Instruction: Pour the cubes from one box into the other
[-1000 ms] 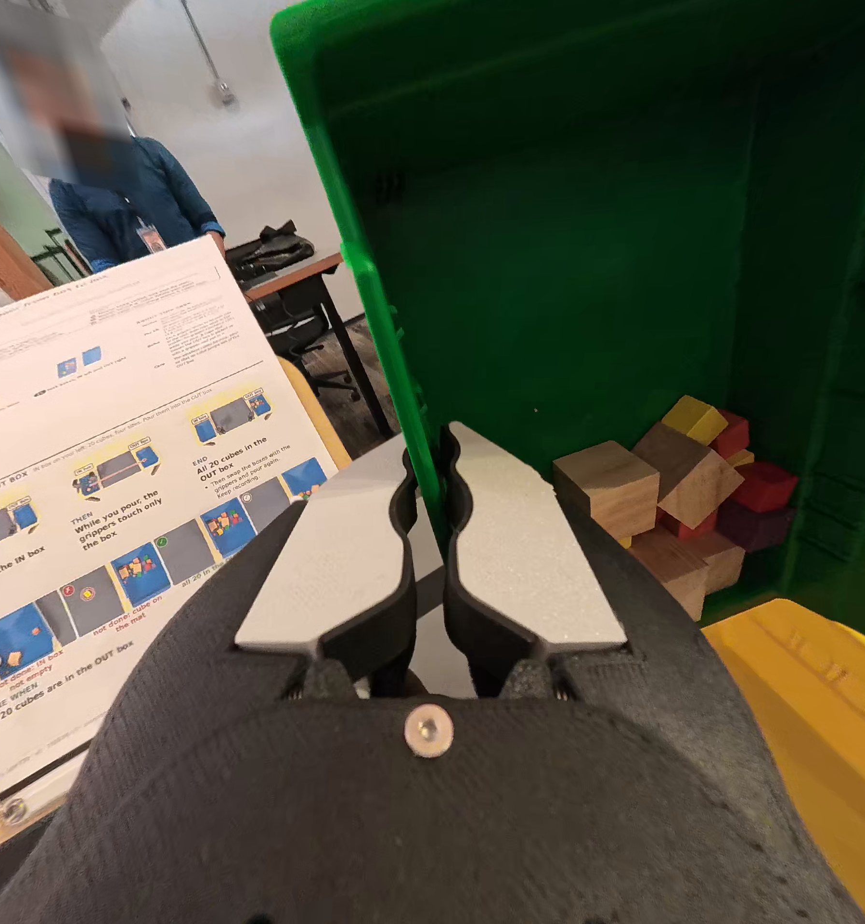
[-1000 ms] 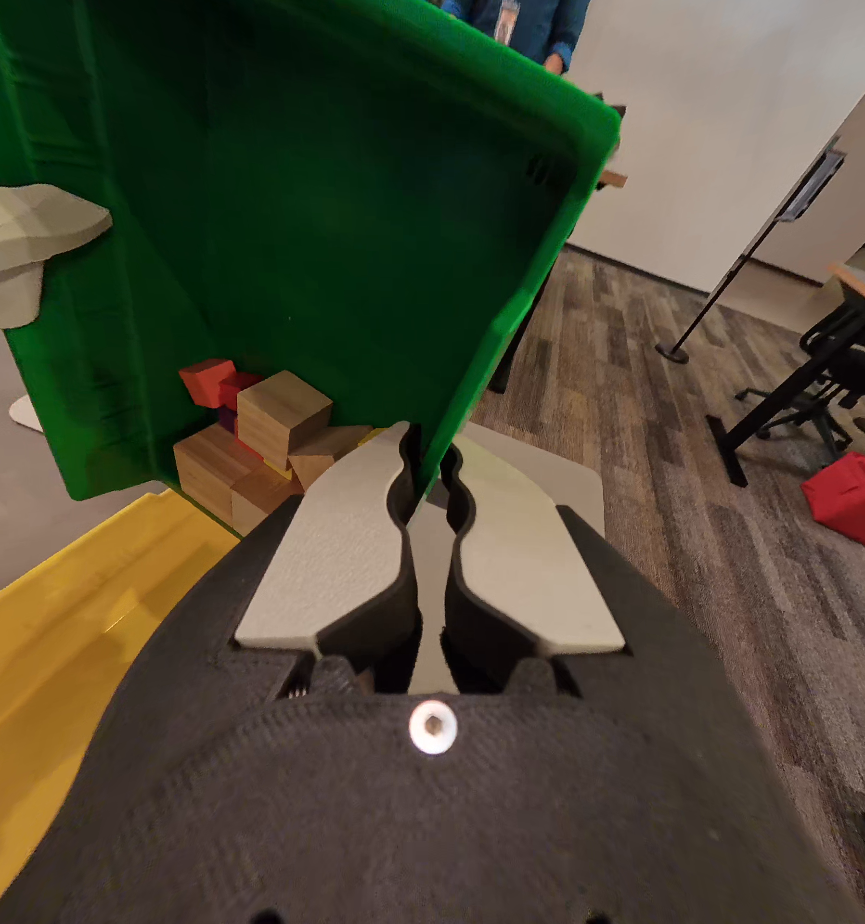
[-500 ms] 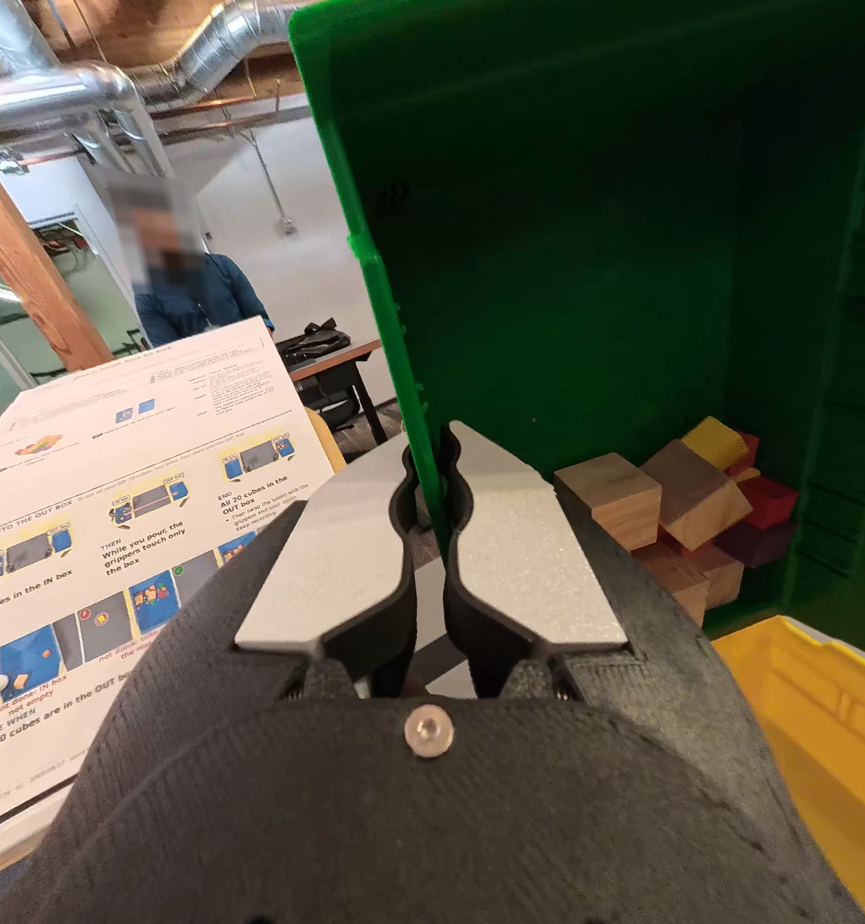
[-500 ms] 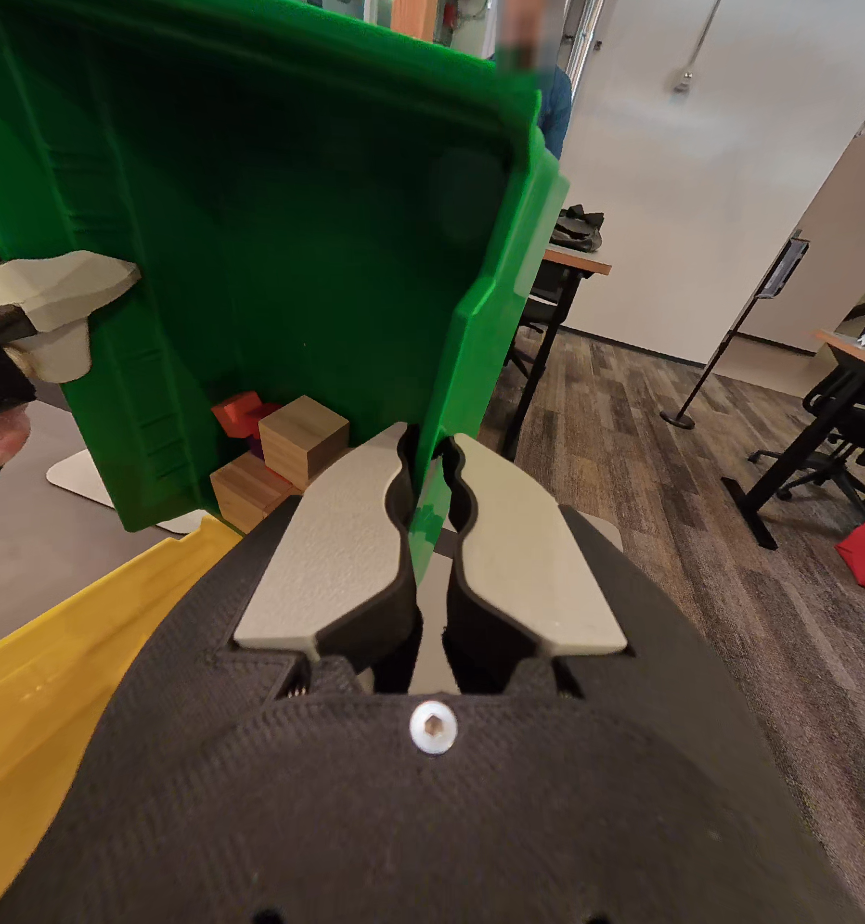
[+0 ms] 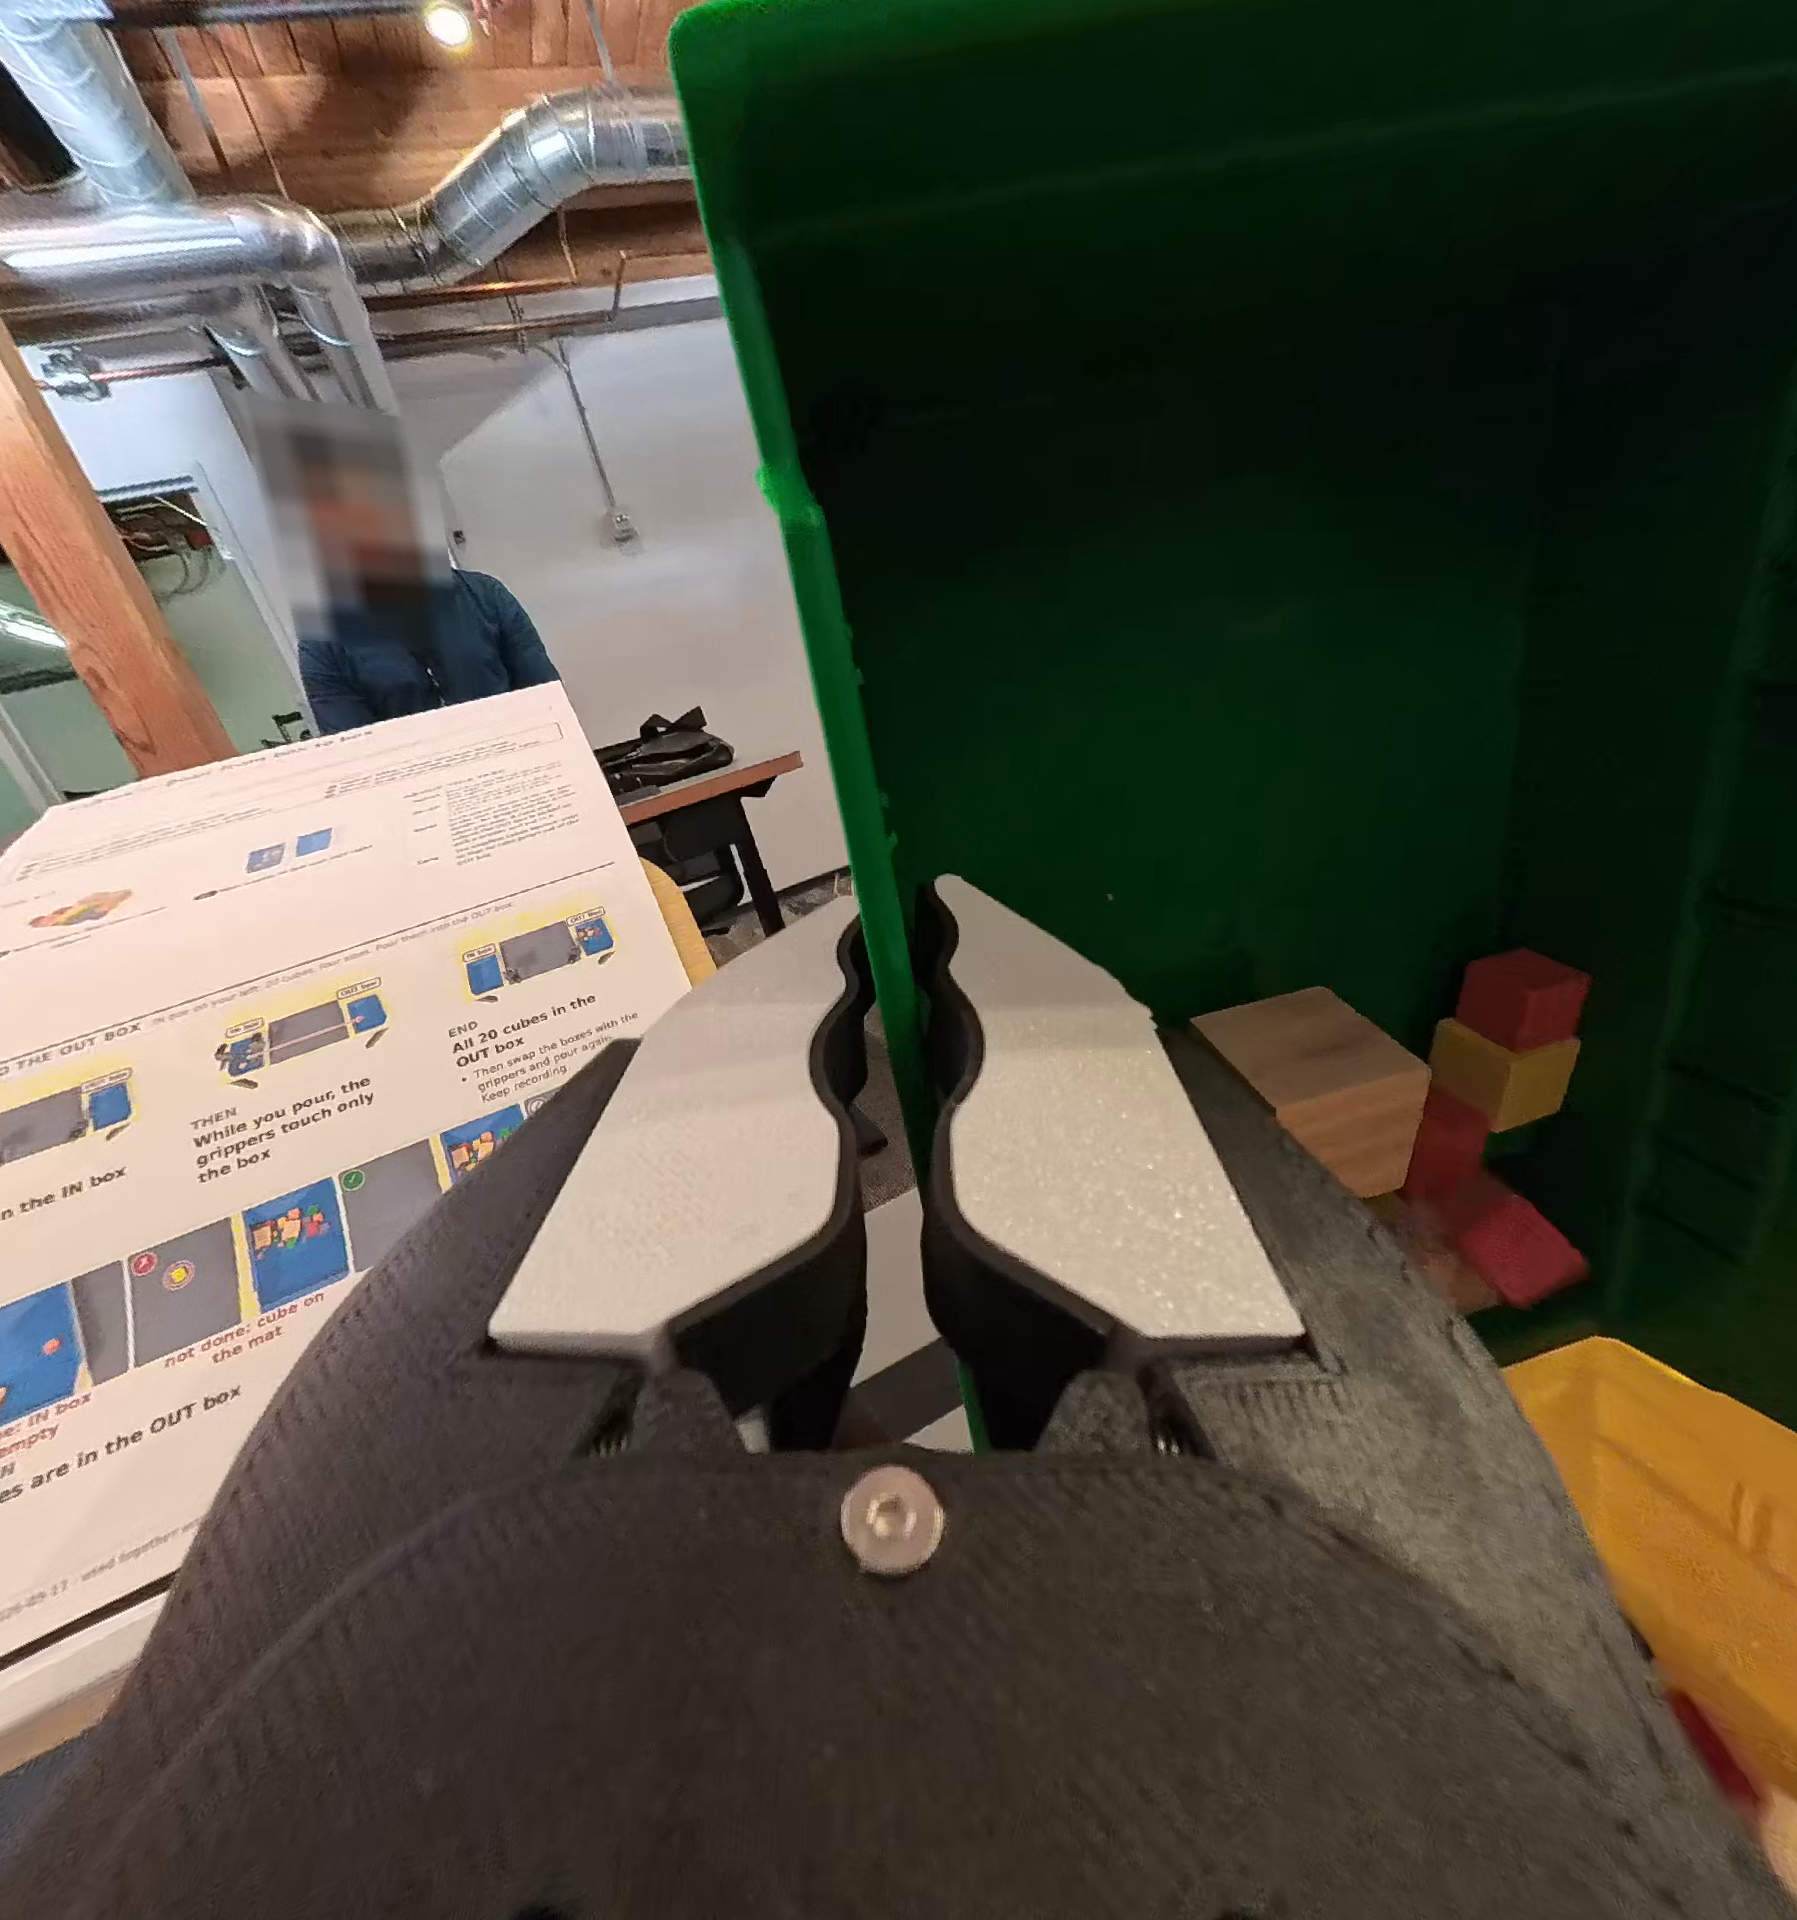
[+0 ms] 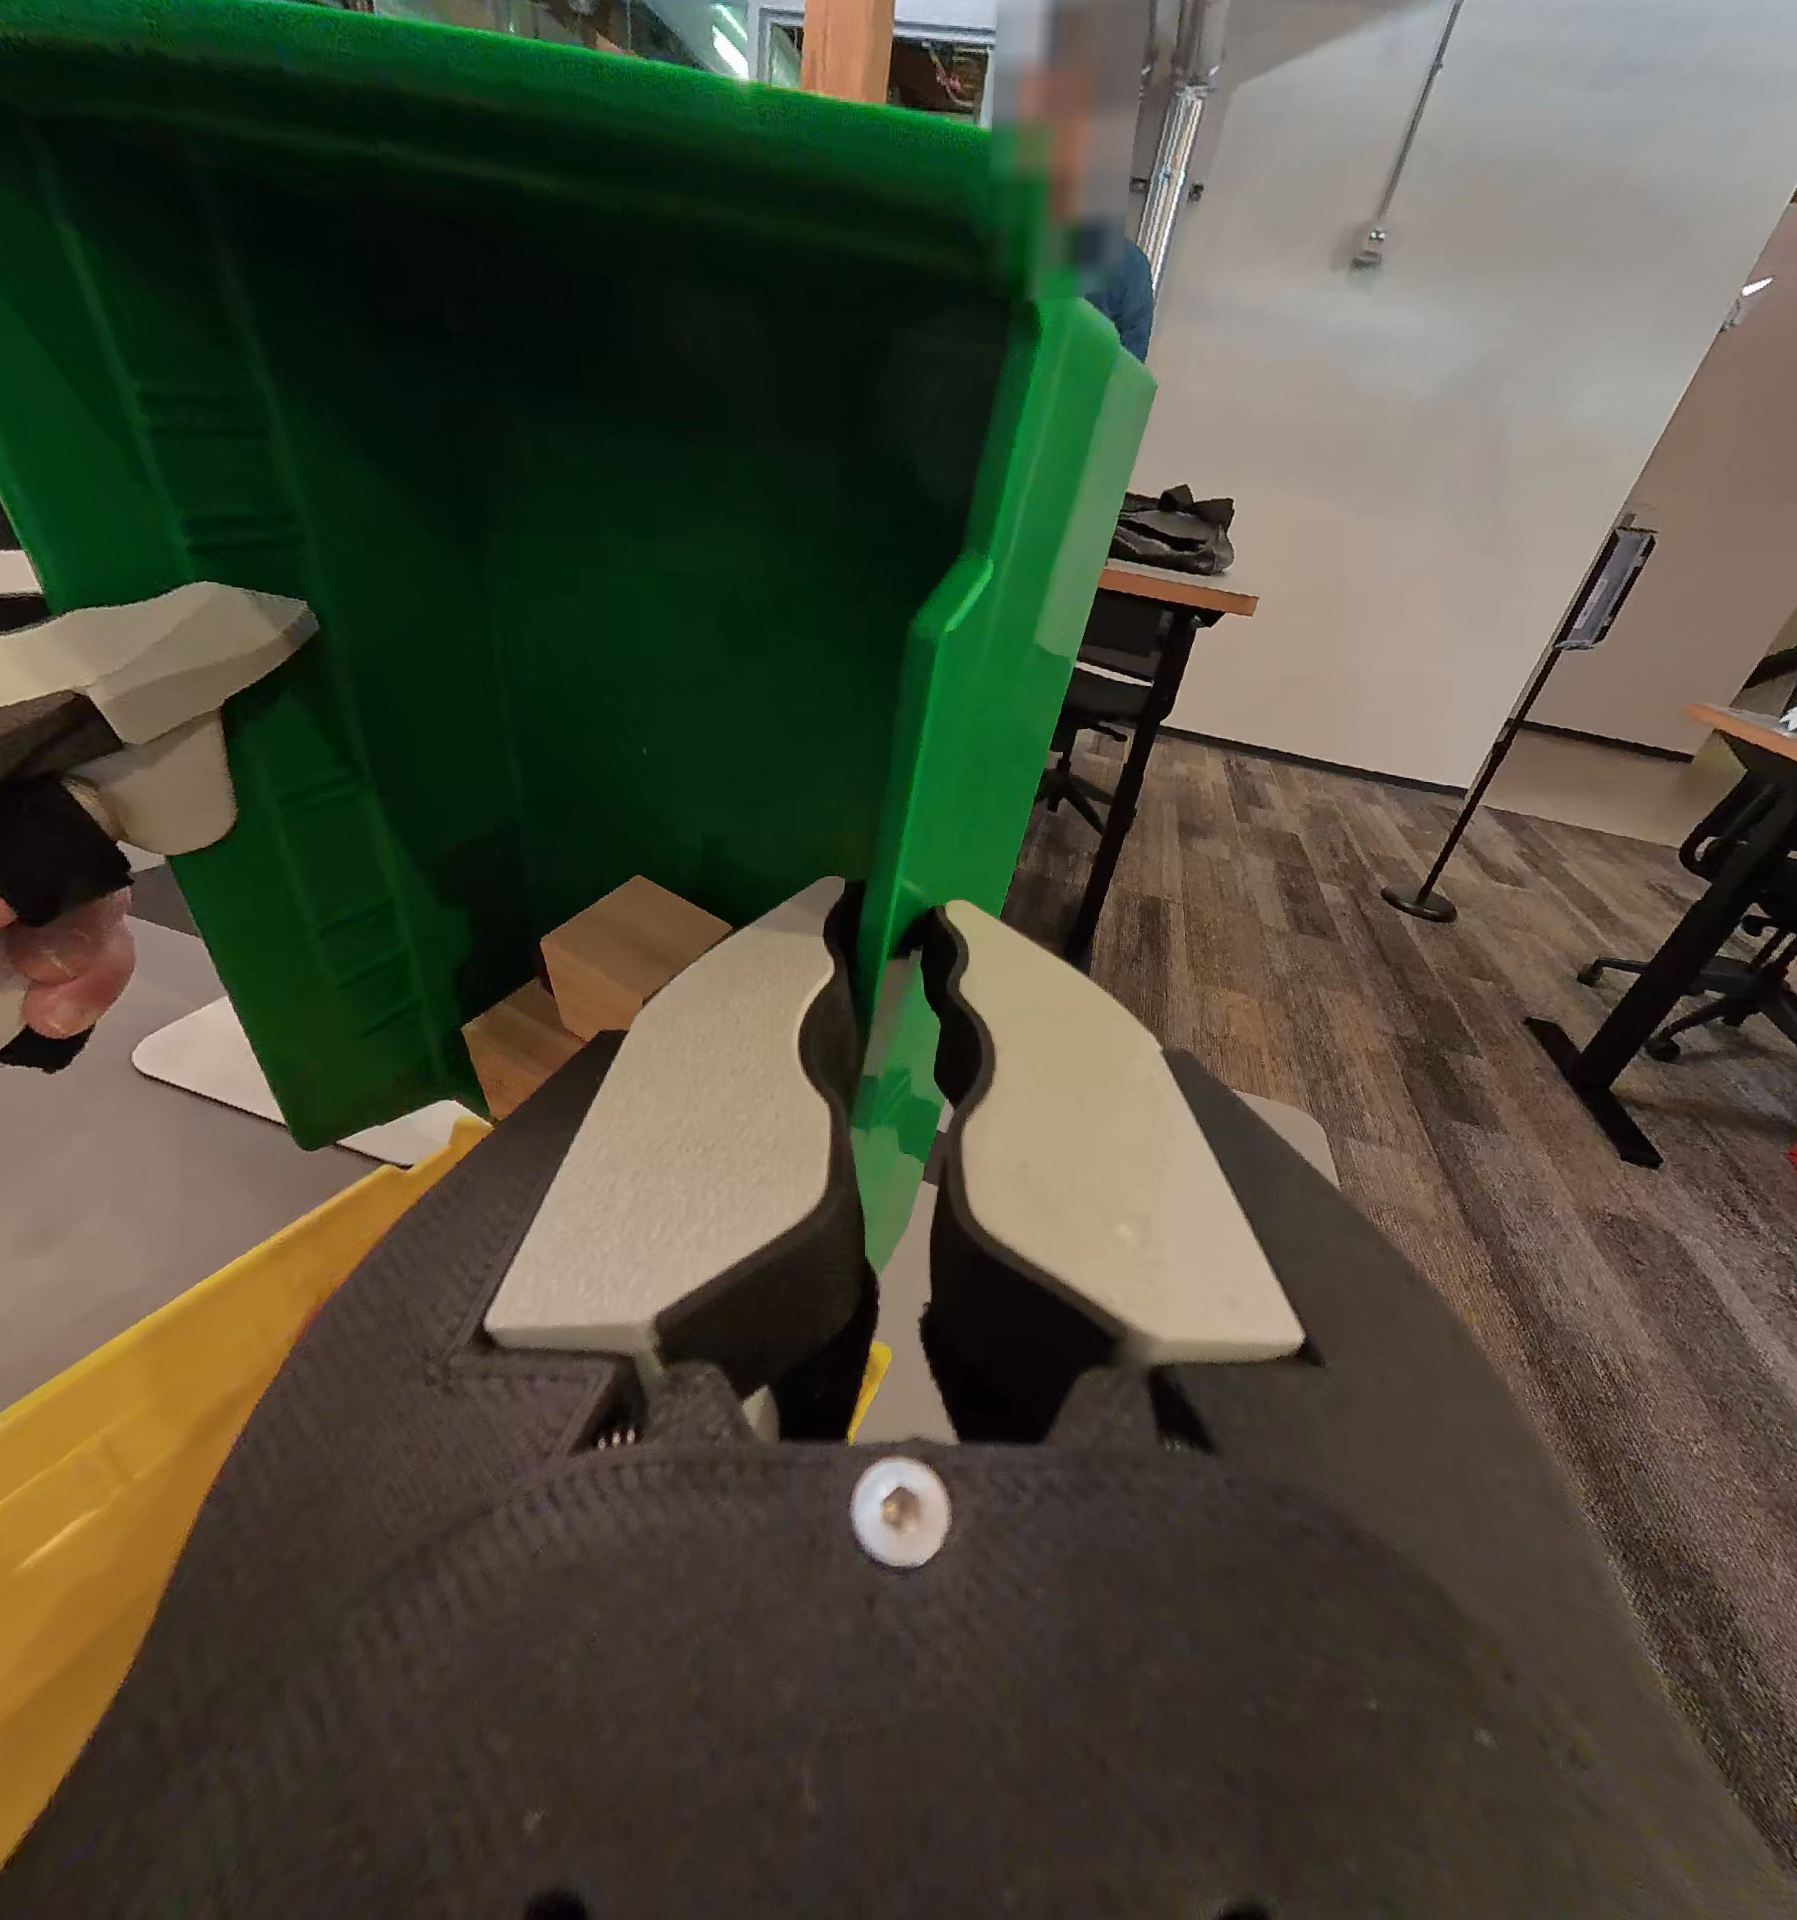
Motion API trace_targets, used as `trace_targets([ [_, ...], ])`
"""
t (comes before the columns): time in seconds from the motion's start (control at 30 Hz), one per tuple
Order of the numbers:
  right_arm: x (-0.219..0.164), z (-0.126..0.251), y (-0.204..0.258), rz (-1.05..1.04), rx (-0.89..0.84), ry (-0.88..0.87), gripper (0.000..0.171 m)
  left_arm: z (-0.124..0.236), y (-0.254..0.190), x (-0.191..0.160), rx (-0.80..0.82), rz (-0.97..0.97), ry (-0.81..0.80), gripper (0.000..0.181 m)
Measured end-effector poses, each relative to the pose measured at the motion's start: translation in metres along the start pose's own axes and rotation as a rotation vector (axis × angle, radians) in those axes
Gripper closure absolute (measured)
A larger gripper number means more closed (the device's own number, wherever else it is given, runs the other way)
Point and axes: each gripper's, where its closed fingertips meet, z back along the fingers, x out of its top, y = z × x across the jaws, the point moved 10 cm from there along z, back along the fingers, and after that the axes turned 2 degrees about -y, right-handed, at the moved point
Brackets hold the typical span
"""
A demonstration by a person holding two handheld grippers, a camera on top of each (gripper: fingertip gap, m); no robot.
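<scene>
The green box (image 5: 1289,520) is tipped steeply up on end, its open side towards me. My left gripper (image 5: 894,914) is shut on its left wall. My right gripper (image 6: 889,914) is shut on its right wall (image 6: 987,727). Wooden (image 5: 1309,1081), red (image 5: 1522,1003) and yellow (image 5: 1502,1070) cubes are sliding at the low edge, some blurred. The yellow box (image 5: 1725,1538) lies right below that edge; it also shows in the right wrist view (image 6: 94,1538). A wooden cube (image 6: 624,956) shows there too. The left gripper (image 6: 146,717) appears at that view's left.
An instruction sheet (image 5: 250,1039) stands propped at the left. A grey mat (image 6: 63,1195) covers the table. A person (image 5: 406,644) stands behind. Desks (image 6: 1174,603), an office chair (image 6: 1787,935) and a stand (image 6: 1496,748) are on the wood floor to the right.
Both grippers have tilted the green box further up, close to vertical. The pile of cubes has shifted and several have slid out of sight towards the yellow box.
</scene>
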Motion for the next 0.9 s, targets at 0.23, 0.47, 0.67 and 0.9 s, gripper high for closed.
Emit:
trace_targets([
  [0.23,0.0012,0.0052,0.0019,-0.014,0.005,-0.052,0.166,0.003,-0.0015,-0.0025,0.007,0.019,-0.039,0.175],
  [0.47,-0.0016,0.0056,0.0038,-0.029,0.011,-0.075,0.165,0.0047,-0.0022,-0.0054,0.021,0.03,-0.068,0.175],
  [0.67,-0.0063,0.0056,0.0054,-0.049,0.014,-0.084,0.165,0.0046,-0.0019,-0.0071,0.024,0.037,-0.083,0.175],
  [0.9,-0.0021,0.0067,0.0061,-0.038,0.024,-0.111,0.164,0.0057,-0.0002,-0.0044,0.027,0.047,-0.116,0.175],
])
